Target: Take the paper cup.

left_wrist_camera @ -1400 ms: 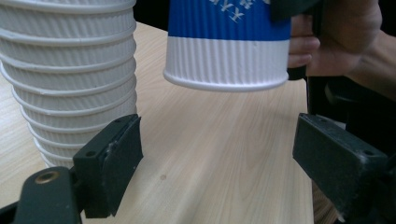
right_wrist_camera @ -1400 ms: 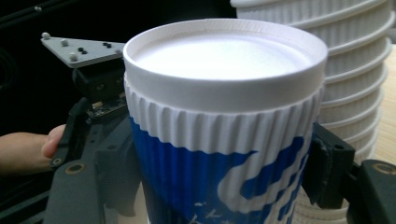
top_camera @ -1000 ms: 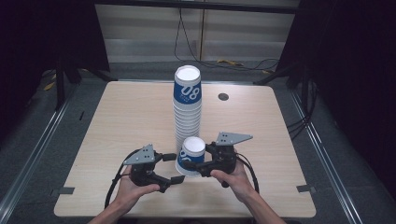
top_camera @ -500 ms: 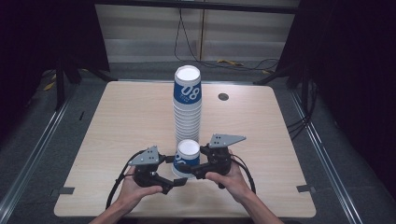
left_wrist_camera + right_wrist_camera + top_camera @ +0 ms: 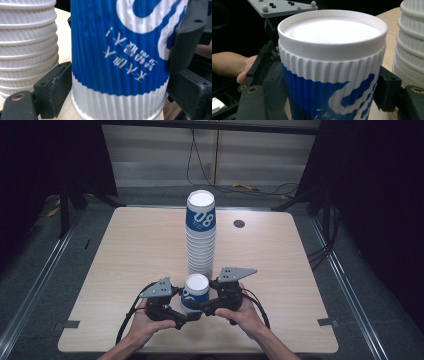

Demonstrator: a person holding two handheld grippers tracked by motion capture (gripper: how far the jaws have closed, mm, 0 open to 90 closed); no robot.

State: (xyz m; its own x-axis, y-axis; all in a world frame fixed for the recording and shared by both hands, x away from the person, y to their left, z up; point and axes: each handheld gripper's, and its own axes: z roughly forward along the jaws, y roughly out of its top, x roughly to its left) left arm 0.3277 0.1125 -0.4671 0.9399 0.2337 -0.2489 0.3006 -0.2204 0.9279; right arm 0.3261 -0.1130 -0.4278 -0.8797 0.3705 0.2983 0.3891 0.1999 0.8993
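Note:
A single blue-and-white ribbed paper cup [image 5: 196,290] stands upside down near the table's front edge, just in front of a tall stack of the same cups [image 5: 201,235]. My left gripper [image 5: 186,316] comes from the left and is shut low on the cup [image 5: 120,62], one jaw on each side. My right gripper [image 5: 202,306] comes from the right and is shut on the cup [image 5: 332,50] higher up, below its white base. In the right gripper view the left gripper's grey plate [image 5: 284,6] sits behind the cup.
The wooden table [image 5: 280,270] has a small round dark grommet [image 5: 239,223] at the back right. The stack [image 5: 27,45] stands close beside the held cup. Dark floor and cables surround the table.
The single cup and both grippers have drawn a little away from the stack, toward the front edge and slightly left. The stack has stayed put.

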